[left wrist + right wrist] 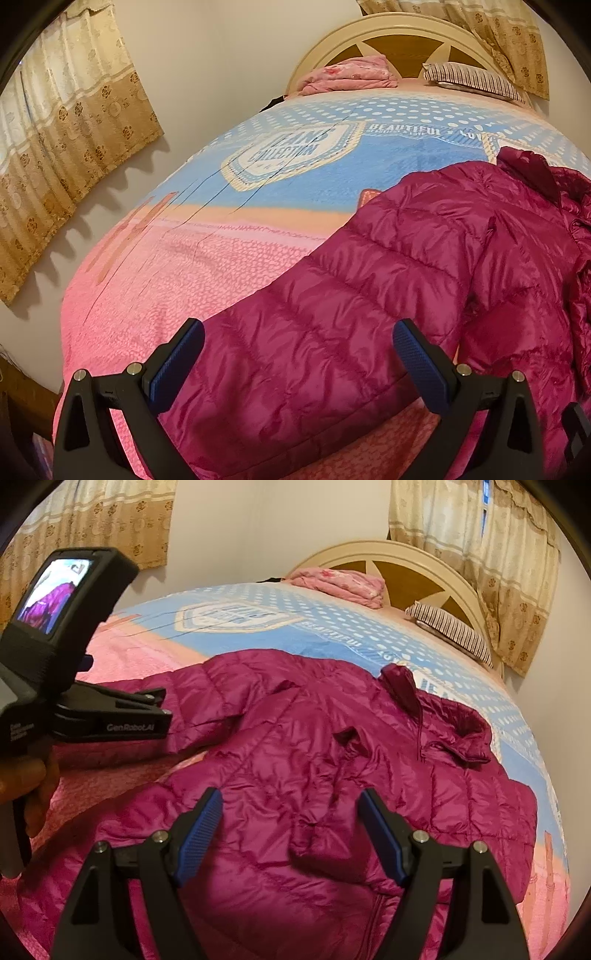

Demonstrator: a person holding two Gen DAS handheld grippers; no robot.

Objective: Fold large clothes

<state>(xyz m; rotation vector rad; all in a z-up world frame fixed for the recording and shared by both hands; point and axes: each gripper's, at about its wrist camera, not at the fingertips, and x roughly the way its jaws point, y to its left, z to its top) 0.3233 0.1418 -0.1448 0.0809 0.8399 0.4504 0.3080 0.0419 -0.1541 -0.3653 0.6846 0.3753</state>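
A magenta quilted puffer jacket (314, 753) lies spread on the bed, collar toward the headboard. Its left sleeve (314, 332) stretches out toward the bed's left side. My left gripper (297, 332) is open, its blue pads either side of that sleeve's cuff end, just above it. It also shows in the right wrist view (122, 716) at the left, over the sleeve. My right gripper (290, 808) is open and empty above the jacket's lower front, near a folded-in cuff (317, 838).
The bed has a pink and blue printed blanket (221, 236). A folded pink cloth (351, 74) and a striped pillow (476, 79) lie by the cream headboard (388, 554). Curtains (62, 155) hang on the wall at the left and behind the headboard.
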